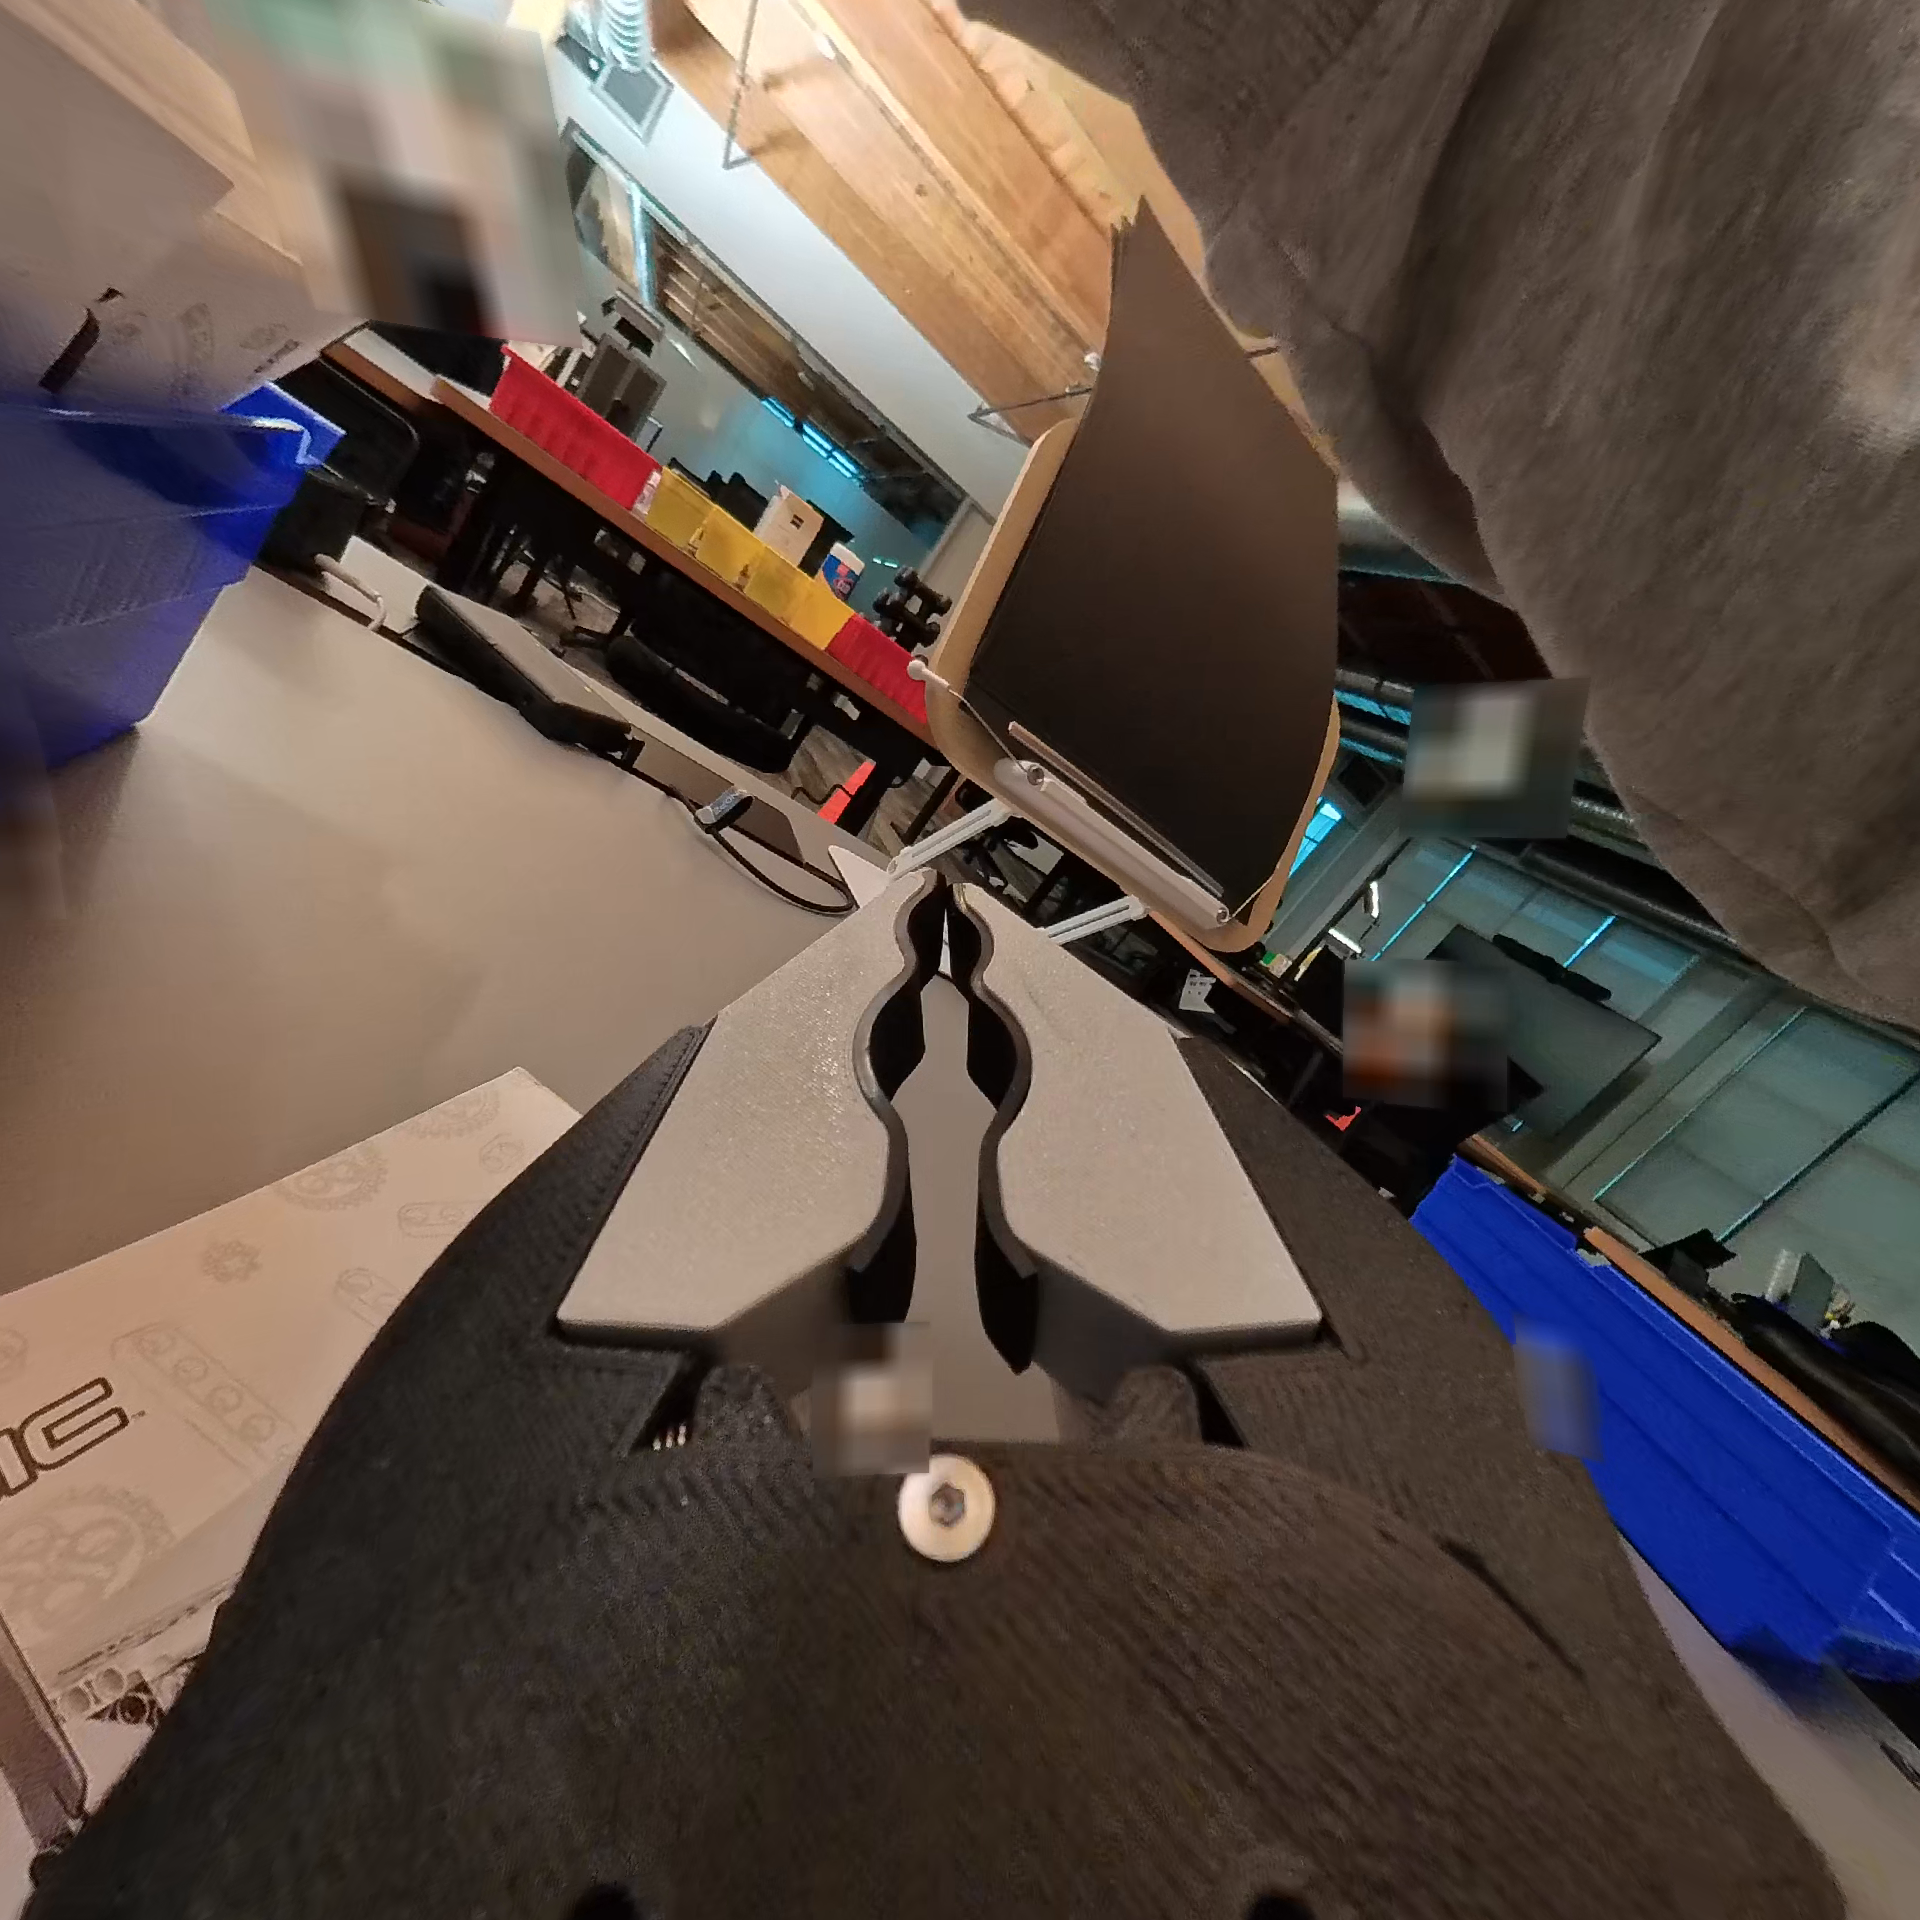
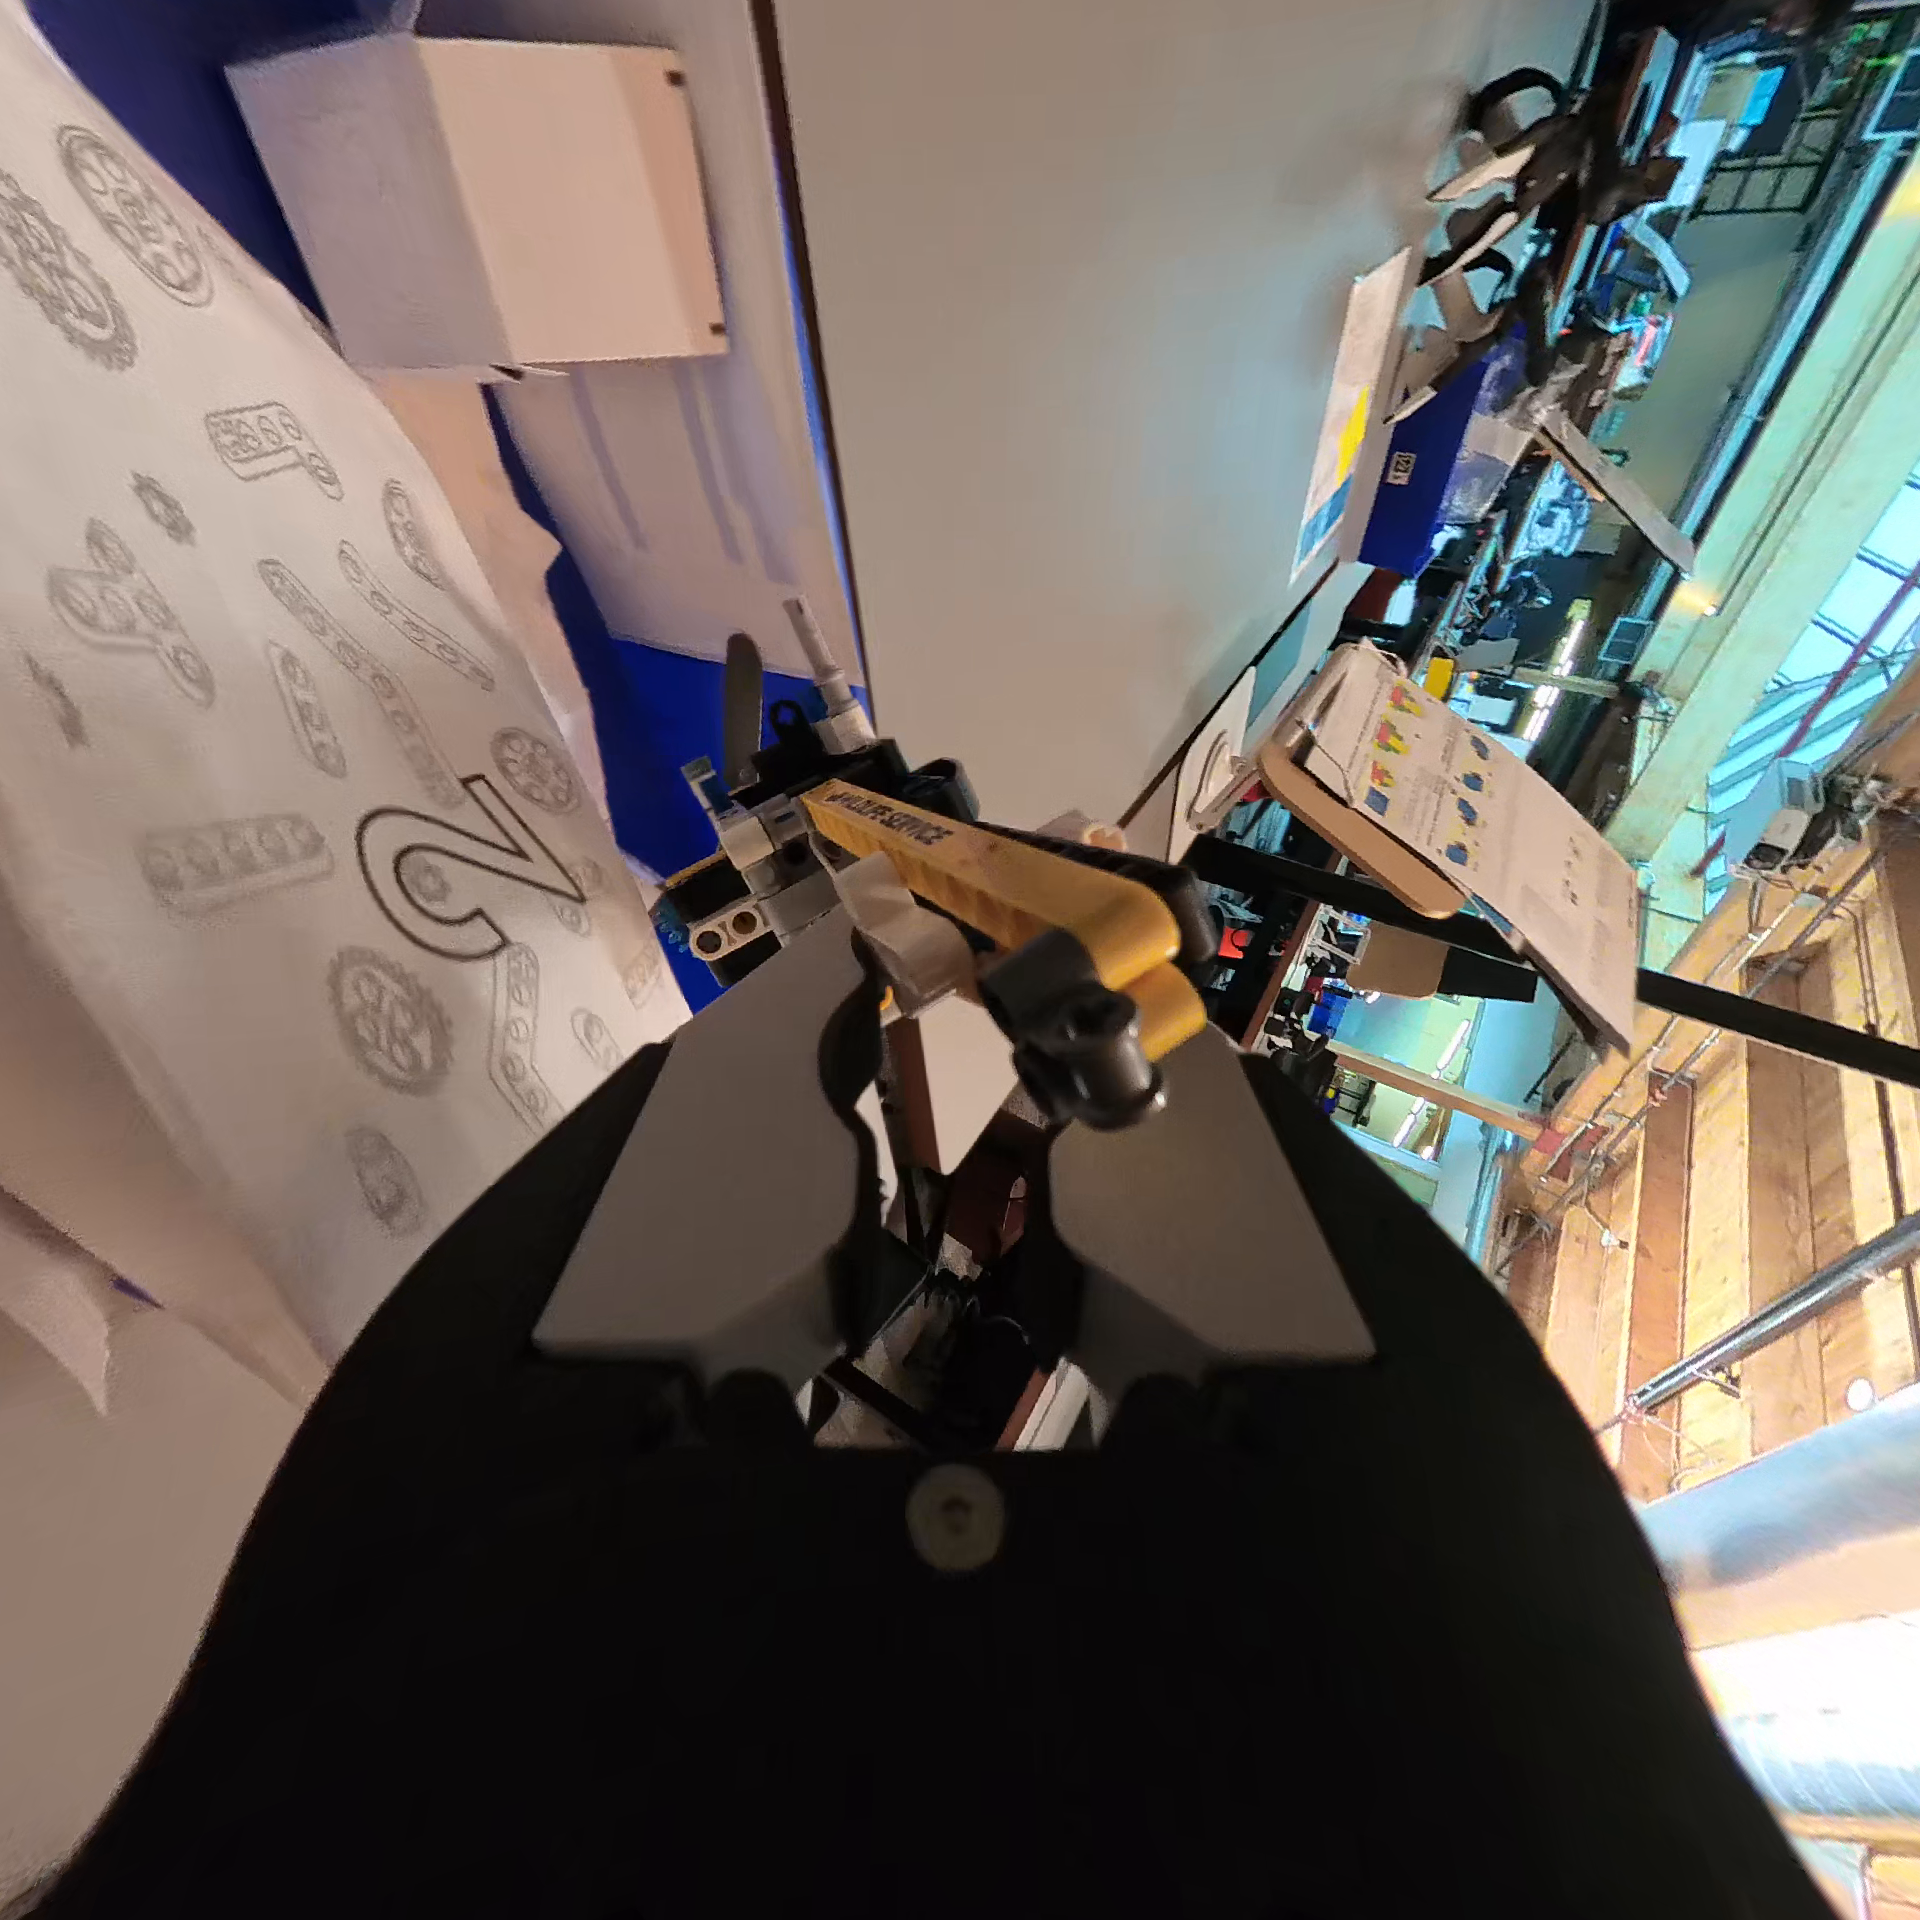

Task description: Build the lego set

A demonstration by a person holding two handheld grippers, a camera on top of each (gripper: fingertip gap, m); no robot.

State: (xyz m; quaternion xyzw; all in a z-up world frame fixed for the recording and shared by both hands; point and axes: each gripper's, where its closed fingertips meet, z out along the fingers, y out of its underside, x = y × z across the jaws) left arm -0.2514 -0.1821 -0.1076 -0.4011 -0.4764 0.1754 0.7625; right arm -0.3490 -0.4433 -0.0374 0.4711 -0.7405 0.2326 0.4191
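Right gripper (image 2: 940,997) clamps yellow-black lego model (image 2: 935,883), jaws part-open around it, right of printed paper bag (image 2: 260,675). Left gripper (image 1: 943,914) nearly closed, empty.

Blue bin (image 1: 114,561) motion-blurred, cut by left edge; lego model (image 2: 935,883) underside hidden behind hand-held gripper fingers (image 2: 727,1164)

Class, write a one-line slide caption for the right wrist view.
Right gripper clamps a partly built yellow-and-black lego model beside a white printed paper bag.
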